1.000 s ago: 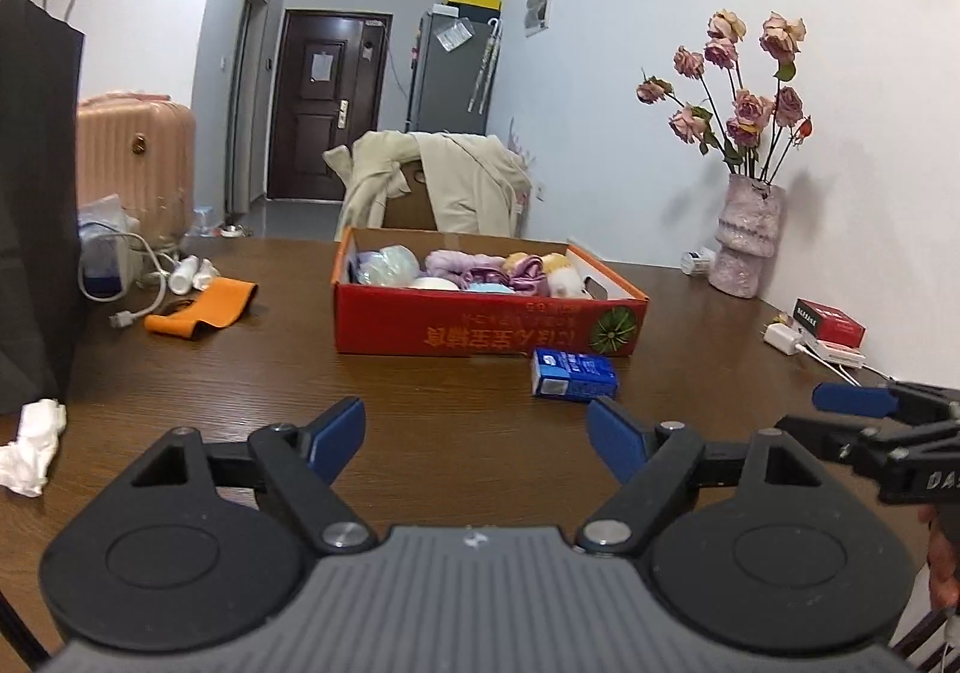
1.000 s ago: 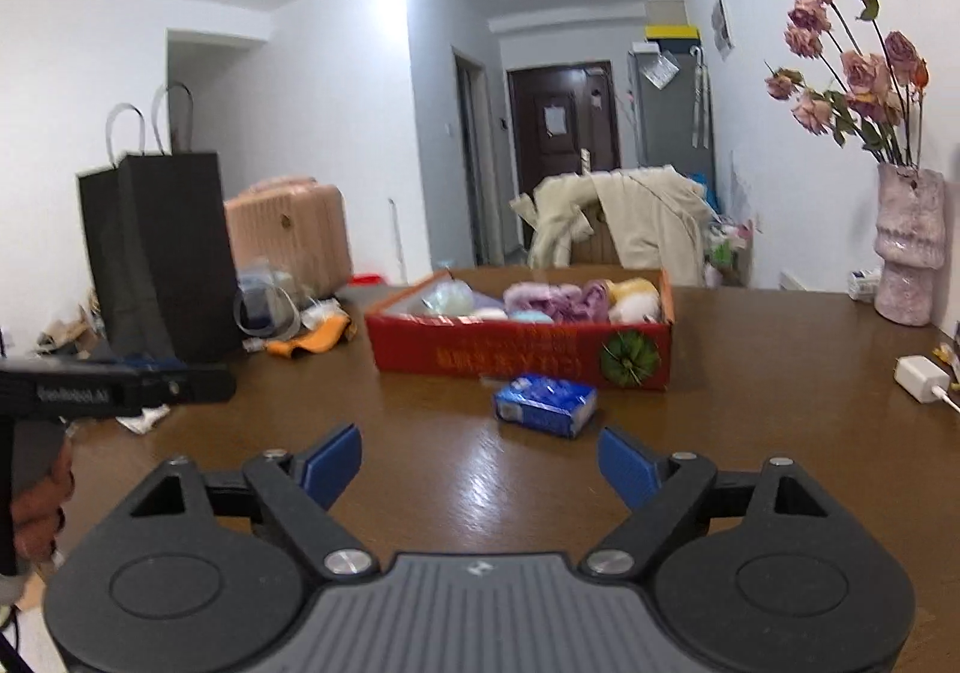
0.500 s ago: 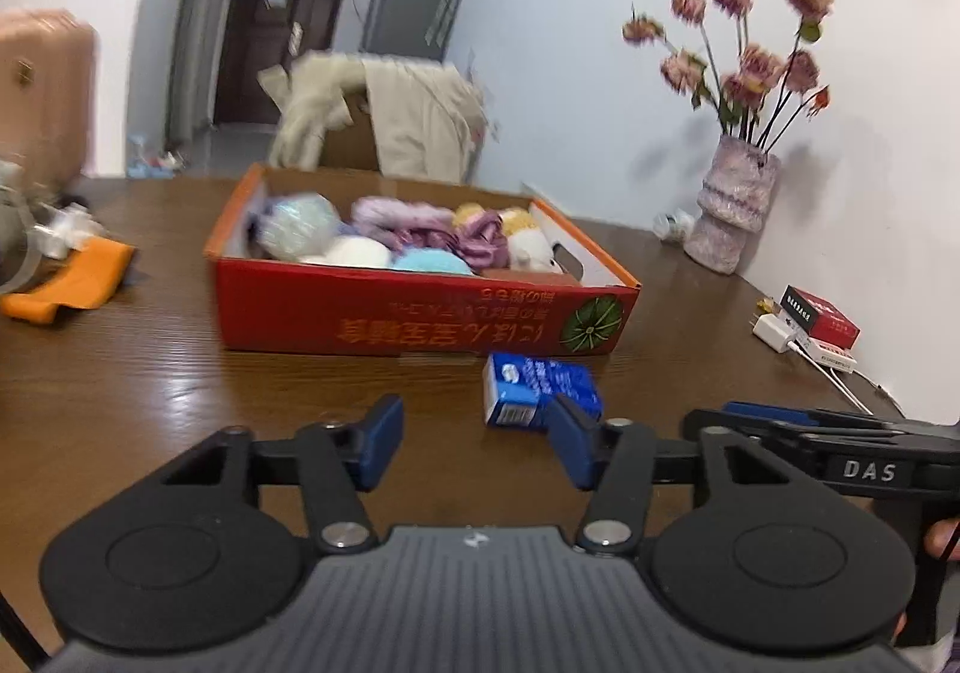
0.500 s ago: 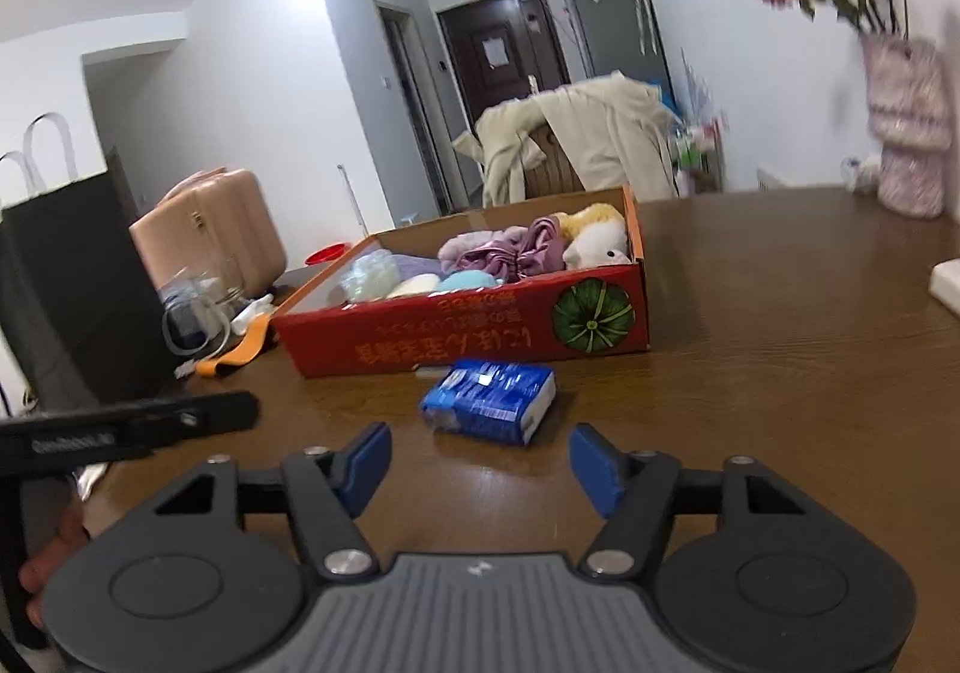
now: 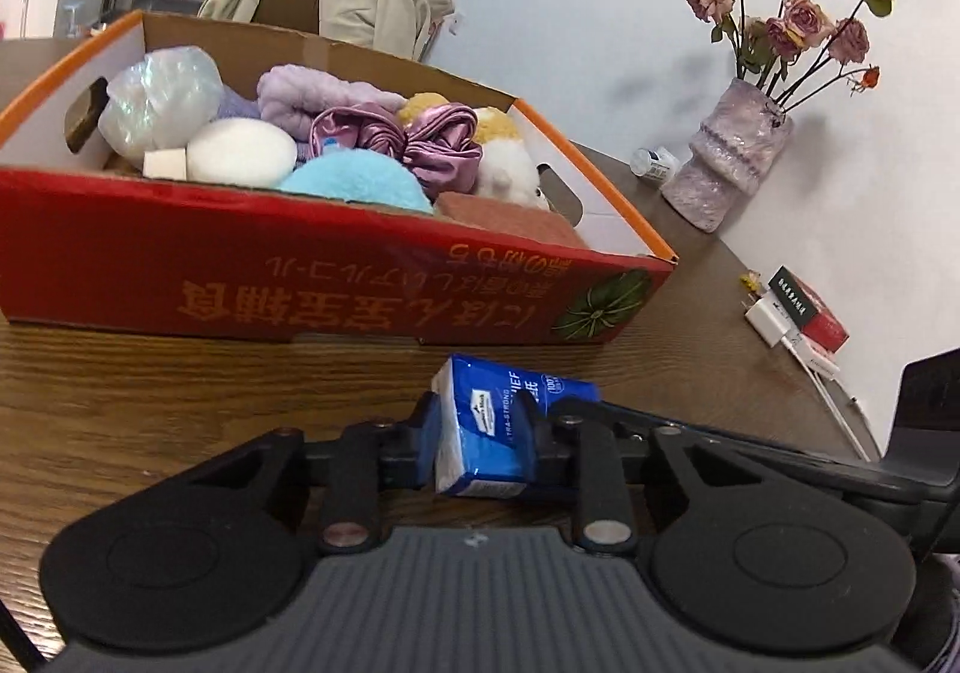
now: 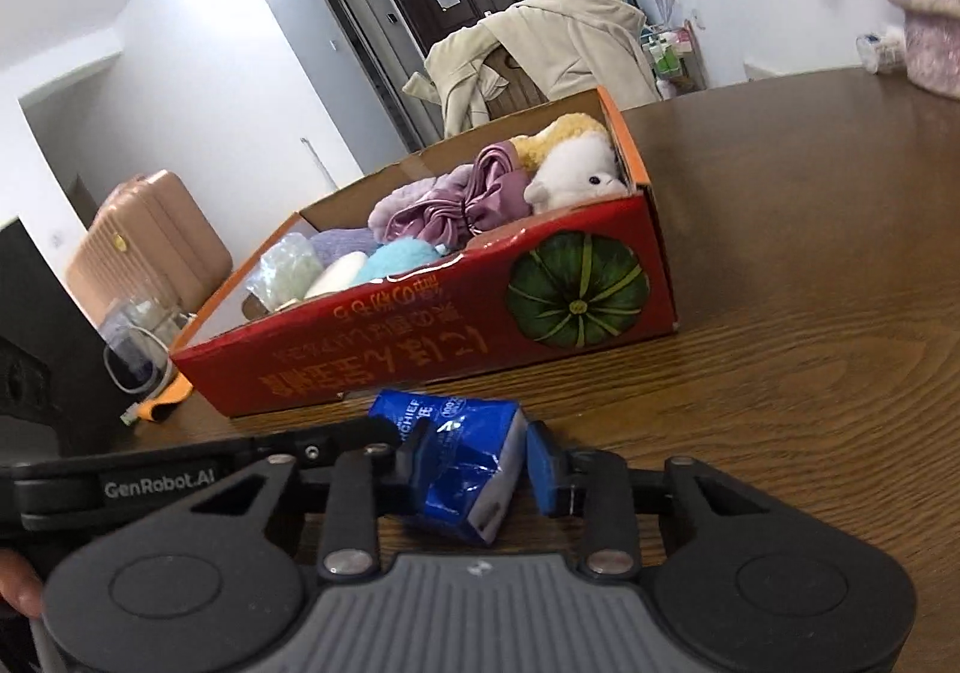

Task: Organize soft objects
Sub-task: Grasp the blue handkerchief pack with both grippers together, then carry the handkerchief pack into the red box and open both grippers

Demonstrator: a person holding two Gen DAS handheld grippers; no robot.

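Observation:
A blue tissue pack (image 5: 486, 433) lies on the wooden table (image 5: 150, 391) just in front of a red cardboard box (image 5: 252, 289). My left gripper (image 5: 480, 436) is shut on one end of the pack. My right gripper (image 6: 471, 463) is closed around the other end (image 6: 462, 463), with both pads against it. The box (image 6: 480, 325) holds several soft things: a blue plush ball (image 5: 354, 184), a white pad (image 5: 240, 154), purple satin scrunchies (image 5: 420, 142), a white and yellow plush toy (image 6: 570, 163).
A pink vase of dried roses (image 5: 726, 157) stands at the right by the wall. A red packet and a white charger (image 5: 798, 313) lie near the table's right edge. A black bag (image 6: 36, 349), cables and an orange strap (image 6: 168, 397) sit left of the box.
Both grippers have moved forward and down to the tissue pack and closed on it from opposite ends. They were open and apart from it before.

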